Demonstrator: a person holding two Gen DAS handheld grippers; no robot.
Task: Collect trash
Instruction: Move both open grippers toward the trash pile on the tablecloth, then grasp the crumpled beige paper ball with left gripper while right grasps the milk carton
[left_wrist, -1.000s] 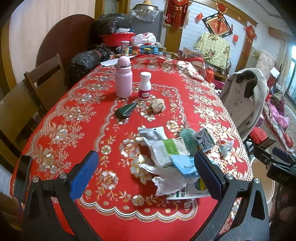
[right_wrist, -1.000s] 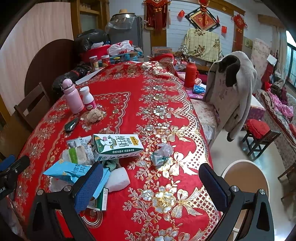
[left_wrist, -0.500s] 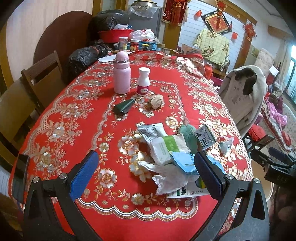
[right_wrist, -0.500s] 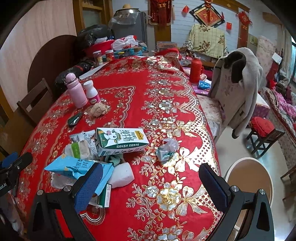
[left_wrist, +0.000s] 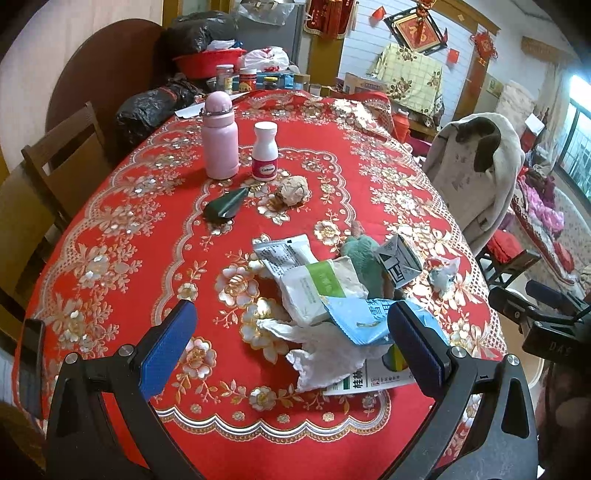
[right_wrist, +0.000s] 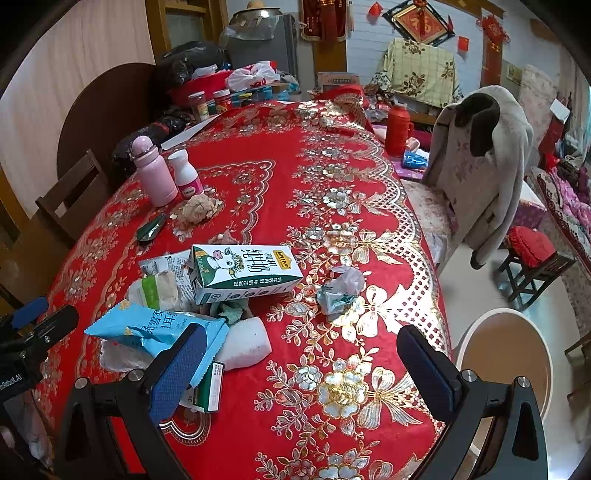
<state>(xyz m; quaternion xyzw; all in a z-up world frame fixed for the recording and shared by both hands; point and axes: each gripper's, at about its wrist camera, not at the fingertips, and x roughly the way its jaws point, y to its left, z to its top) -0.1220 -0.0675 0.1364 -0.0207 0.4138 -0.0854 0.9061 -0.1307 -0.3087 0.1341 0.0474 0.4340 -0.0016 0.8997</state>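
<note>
A pile of trash lies on the red tablecloth (left_wrist: 122, 236): a milk carton (right_wrist: 243, 271), a blue snack wrapper (right_wrist: 151, 326), a green-and-white packet (left_wrist: 317, 284), white tissue (left_wrist: 325, 350) and a crumpled clear wrapper (right_wrist: 341, 290). A dark green wrapper (left_wrist: 225, 205) and a crumpled brown ball (left_wrist: 293, 188) lie farther back. My left gripper (left_wrist: 291, 347) is open and empty, just in front of the pile. My right gripper (right_wrist: 299, 365) is open and empty, to the right of the pile, above the cloth.
A pink bottle (left_wrist: 220, 136) and a white pill bottle (left_wrist: 265, 151) stand behind the trash. Jars, bags and a red basin (left_wrist: 210, 61) crowd the far end. Wooden chairs (left_wrist: 62, 162) stand on the left. A coat-draped chair (right_wrist: 480, 162) and a round stool (right_wrist: 506, 350) stand on the right.
Both grippers have moved slightly forward toward the table, so the trash pile looks a little nearer. Both stay open and empty.
</note>
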